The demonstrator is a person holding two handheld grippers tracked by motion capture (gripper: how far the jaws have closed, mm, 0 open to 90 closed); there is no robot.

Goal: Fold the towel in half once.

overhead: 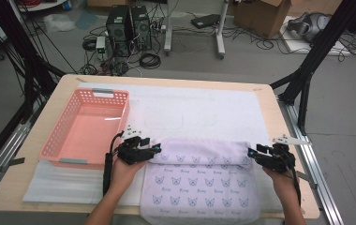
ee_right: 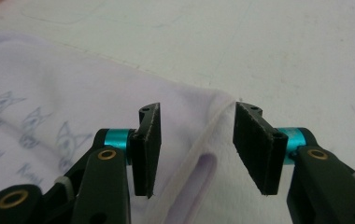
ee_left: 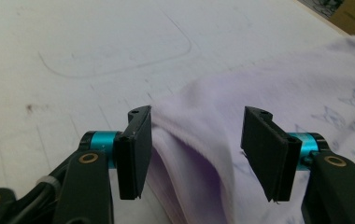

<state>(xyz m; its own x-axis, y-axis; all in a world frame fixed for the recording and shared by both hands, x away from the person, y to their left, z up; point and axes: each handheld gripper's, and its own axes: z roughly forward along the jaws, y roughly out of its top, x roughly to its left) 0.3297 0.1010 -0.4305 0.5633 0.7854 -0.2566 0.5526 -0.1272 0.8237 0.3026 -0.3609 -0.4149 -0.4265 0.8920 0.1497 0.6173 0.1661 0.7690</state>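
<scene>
The pale lilac cloth (overhead: 199, 180) printed with small cat faces lies on the white mat (overhead: 199, 110) at the near edge of the table (overhead: 270, 101), its far part already folded back over itself into a doubled band, so one fold looks done. The left gripper (overhead: 153, 149) sits at the band's left end and the right gripper (overhead: 252, 153) at its right end, each with jaws apart and the folded edge lying loose between them, unpinched. Further folding and perhaps a move into the pink basket (overhead: 88, 129) just left of the cloth seem to remain.
</scene>
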